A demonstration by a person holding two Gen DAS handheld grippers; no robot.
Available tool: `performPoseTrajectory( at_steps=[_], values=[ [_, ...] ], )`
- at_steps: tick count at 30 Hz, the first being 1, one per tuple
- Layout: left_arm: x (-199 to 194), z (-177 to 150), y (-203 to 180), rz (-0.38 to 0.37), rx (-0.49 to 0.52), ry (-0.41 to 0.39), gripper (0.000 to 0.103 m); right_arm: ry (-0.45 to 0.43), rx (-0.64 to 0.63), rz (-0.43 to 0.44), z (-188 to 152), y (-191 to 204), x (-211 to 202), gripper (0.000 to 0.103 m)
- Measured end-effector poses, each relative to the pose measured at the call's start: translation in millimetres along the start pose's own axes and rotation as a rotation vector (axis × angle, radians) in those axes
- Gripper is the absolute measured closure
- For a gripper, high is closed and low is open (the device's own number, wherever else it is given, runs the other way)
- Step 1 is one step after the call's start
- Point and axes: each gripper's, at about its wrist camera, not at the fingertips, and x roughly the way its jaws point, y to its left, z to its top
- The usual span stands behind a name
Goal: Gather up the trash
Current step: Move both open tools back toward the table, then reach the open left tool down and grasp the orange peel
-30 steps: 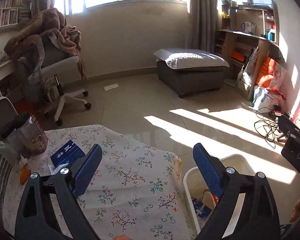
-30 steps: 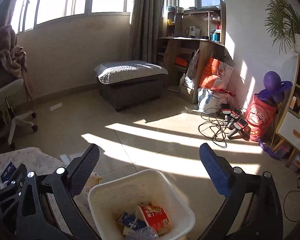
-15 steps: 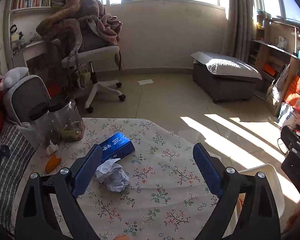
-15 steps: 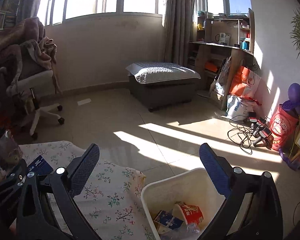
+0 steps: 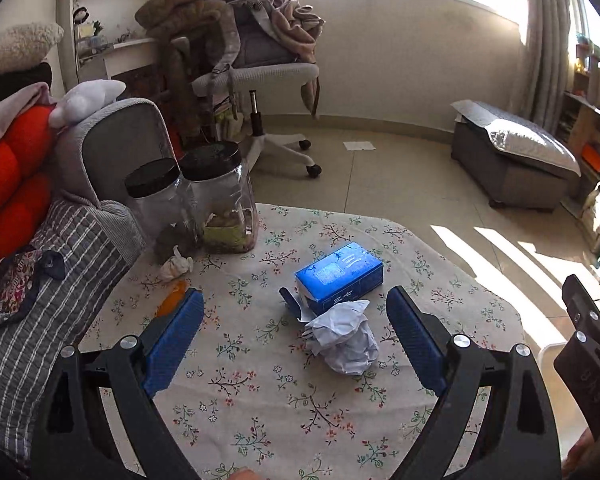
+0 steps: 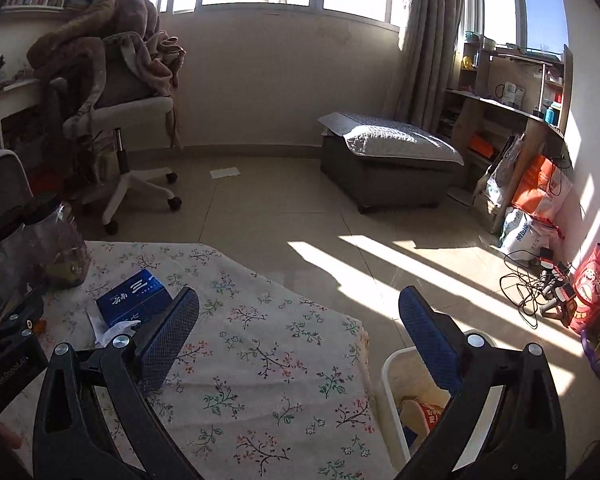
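Note:
A crumpled white paper ball (image 5: 342, 336) lies on the flowered tablecloth (image 5: 260, 392), just in front of a blue box (image 5: 339, 276) with an open flap. A small white wad (image 5: 175, 264) and an orange scrap (image 5: 172, 298) lie left, near two jars. My left gripper (image 5: 294, 336) is open and empty, above the table, the paper ball between its fingers' line. My right gripper (image 6: 298, 336) is open and empty over the table's right edge. The white trash bin (image 6: 392, 384) holds a red cup and packets. The blue box (image 6: 134, 298) shows at left there.
Two clear jars with black lids (image 5: 220, 200) stand at the table's back left. A striped cushion and grey chair (image 5: 112, 152) sit left. An office chair (image 5: 260, 72), a grey ottoman (image 6: 388, 164), shelves, bags and cables (image 6: 536, 280) fill the room.
Both grippers have swung left, from the bin toward the table. The left view has closed in on the paper ball and blue box. Both stayed open.

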Motion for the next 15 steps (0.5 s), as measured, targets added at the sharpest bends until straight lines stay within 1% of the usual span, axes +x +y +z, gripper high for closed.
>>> performPoseTrajectory(
  at_steps=[4, 8, 11, 12, 15],
  values=[
    [31, 0, 33, 0.056, -0.029, 0.056, 0.012, 0.004, -0.072, 0.030, -7, 31, 1, 0.007],
    [75, -2, 63, 0.126, -0.016, 0.109, 0.012, 0.022, -0.129, 0.050, -13, 49, 5, 0.007],
    [118, -10, 82, 0.191, 0.037, 0.177, 0.012, 0.063, -0.167, 0.058, -17, 57, 14, 0.007],
    [133, -14, 89, 0.207, 0.041, 0.203, 0.012, 0.072, -0.173, 0.061, -18, 58, 16, 0.007],
    [169, -22, 114, 0.210, -0.001, 0.284, 0.013, 0.096, -0.193, 0.067, -22, 60, 21, 0.007]
  ],
)
